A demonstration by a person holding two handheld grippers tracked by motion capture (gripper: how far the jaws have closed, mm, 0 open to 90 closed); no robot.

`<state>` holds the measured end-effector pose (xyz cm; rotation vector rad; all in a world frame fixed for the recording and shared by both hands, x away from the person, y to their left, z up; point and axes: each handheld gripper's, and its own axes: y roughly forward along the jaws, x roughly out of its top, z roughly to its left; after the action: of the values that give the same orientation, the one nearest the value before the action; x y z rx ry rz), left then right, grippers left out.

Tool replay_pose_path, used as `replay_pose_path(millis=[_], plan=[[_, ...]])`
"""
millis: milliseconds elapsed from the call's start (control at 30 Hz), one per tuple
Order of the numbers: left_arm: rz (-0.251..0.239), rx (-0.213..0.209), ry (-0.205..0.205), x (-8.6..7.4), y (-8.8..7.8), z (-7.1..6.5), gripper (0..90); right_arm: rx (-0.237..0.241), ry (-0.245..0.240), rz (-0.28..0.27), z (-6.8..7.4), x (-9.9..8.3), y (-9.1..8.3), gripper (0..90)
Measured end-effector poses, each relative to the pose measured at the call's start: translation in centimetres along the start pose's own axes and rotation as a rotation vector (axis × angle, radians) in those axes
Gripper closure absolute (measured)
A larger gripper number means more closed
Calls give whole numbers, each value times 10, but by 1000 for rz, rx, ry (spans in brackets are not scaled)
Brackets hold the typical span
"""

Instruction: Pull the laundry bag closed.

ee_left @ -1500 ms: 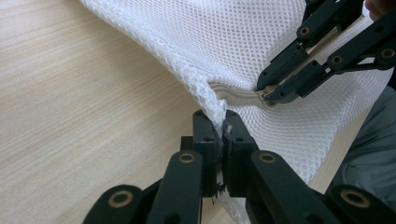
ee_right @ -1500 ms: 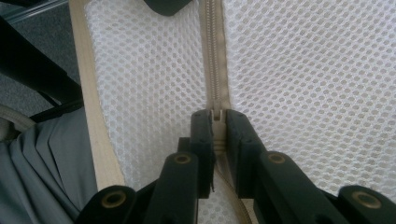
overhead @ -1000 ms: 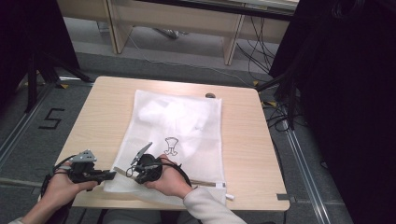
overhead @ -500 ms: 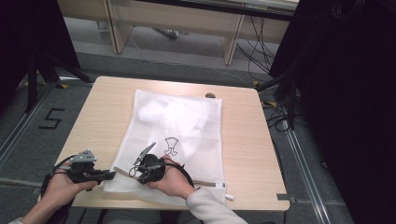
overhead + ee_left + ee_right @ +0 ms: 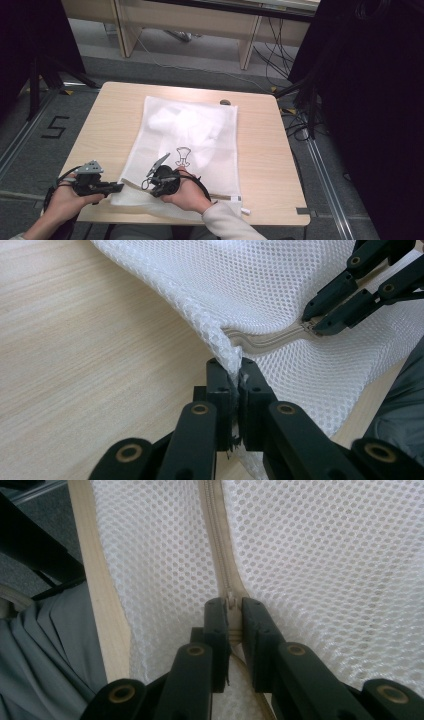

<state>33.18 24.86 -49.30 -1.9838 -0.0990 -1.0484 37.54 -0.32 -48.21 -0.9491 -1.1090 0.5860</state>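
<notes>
White mesh laundry bag (image 5: 187,145), flat rectangular netting with a beige zipper (image 5: 216,540) along its near edge, lies spread on the light wooden surface (image 5: 270,145). The bag covers the middle of the surface, its near edge close to the person's side. Inside it, white cloth with a small black printed figure (image 5: 183,156) shows through the netting.

Left claw (image 5: 119,187): sits at the near left corner of the bag, held in the left hand (image 5: 67,200). In the left gripper view (image 5: 235,382) its jaws are closed tight on a bunched fold of the mesh at the bag's corner; the netting is pinched between the pads and lifted slightly off the wood.

Right claw (image 5: 149,186): held in the right hand (image 5: 187,195), resting over the near edge of the bag, just beside the left claw. In the right gripper view (image 5: 231,611) its jaws are closed narrow on the zipper line, with a small pale zipper pull (image 5: 230,601) caught between the tips. The left gripper view shows the same grip from the side (image 5: 311,326), the zipper tape (image 5: 265,339) running in a shallow curve from it toward the left claw.

The two claws are near each other along the same edge, not touching. A grey sleeve (image 5: 230,225) covers the right forearm. A small dark object (image 5: 225,102) lies on the surface at the bag's far corner; too small to identify.
</notes>
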Motion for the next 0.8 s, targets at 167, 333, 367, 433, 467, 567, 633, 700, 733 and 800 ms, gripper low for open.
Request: replay_pose_path(millis=[167,333,367,433,467,567,633,700,733,800], plan=[[4,3,6,0,0,0,852,5,-2,-4,0,-1,-2,823],[0,-1,8,0,0,0,852,9,12,-4,-1,-2,-3,823],[2,-4,9,0,0,1,852,3,15,-5,-1,-3,-3,823],[-1,-5,2,0,0,1,852,10,9,-4,-2,-3,-3,823],[1,3,3,0,0,0,852,6,15,-3,-2,-4,-4,823],[5,12,6,0,0,1,852,5,27,2,-2,-5,-5,823],[5,12,4,0,0,1,852,1,22,1,-3,-6,-6,823],[5,12,4,0,0,1,852,4,18,-3,-4,-7,-6,823],[5,12,4,0,0,1,852,3,19,-3,-4,-7,-6,824],[3,12,2,0,0,1,852,6,16,-2,-4,-7,-6,823]])
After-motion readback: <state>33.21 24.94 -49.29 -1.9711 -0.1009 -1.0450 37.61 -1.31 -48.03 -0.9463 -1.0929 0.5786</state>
